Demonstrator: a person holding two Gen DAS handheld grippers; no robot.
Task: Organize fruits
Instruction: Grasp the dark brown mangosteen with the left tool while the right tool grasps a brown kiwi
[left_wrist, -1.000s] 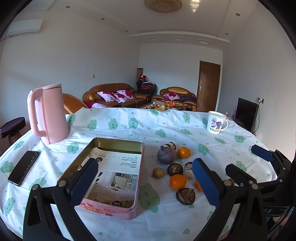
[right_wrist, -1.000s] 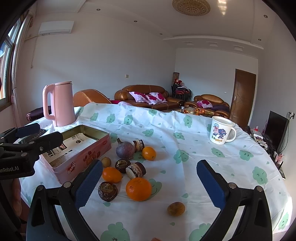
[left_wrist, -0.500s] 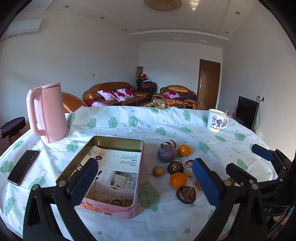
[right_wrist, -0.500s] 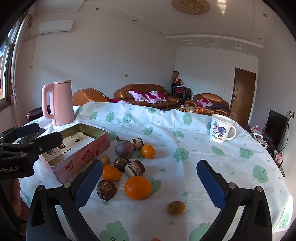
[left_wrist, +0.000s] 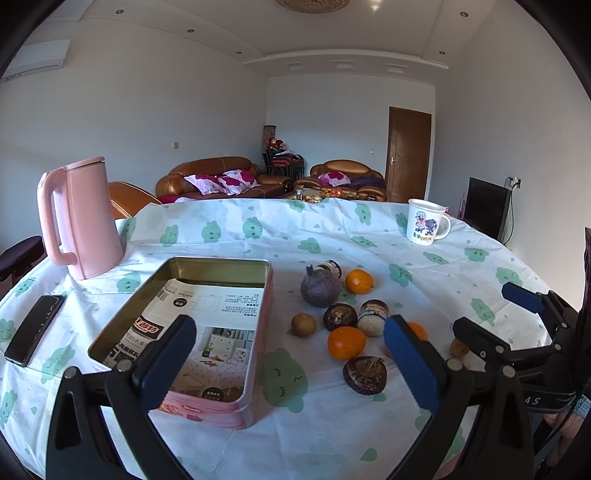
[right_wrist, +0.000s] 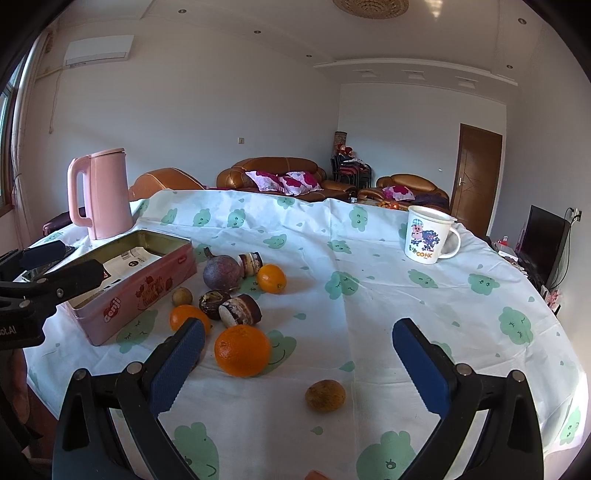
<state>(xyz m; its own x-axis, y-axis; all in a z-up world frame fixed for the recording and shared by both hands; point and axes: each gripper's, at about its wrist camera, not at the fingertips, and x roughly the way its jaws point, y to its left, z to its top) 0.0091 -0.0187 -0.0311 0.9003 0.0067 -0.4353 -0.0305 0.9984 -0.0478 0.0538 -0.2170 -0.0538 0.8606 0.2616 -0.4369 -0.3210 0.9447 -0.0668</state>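
Several fruits lie on the cloth-covered table: a big orange (right_wrist: 242, 350), smaller oranges (left_wrist: 346, 342) (right_wrist: 272, 278), a purple fruit (left_wrist: 320, 288) (right_wrist: 222, 273), dark brown round ones (left_wrist: 364, 374) (right_wrist: 213, 298) and a small brown fruit (right_wrist: 325, 396). An open pink tin (left_wrist: 207, 317) (right_wrist: 140, 291) with a printed leaflet inside stands left of them. My left gripper (left_wrist: 288, 362) is open and empty over the tin's near right corner. My right gripper (right_wrist: 299, 363) is open and empty above the big orange and small brown fruit.
A pink kettle (left_wrist: 83, 221) (right_wrist: 101, 197) stands at the back left, a phone (left_wrist: 35, 334) at the left edge, a printed mug (left_wrist: 424, 221) (right_wrist: 430, 234) at the back right. The table edge runs close below both grippers.
Both grippers have drifted slightly forward toward the fruits, which sit a little nearer in view. Both stay open. Nothing on the table has moved.
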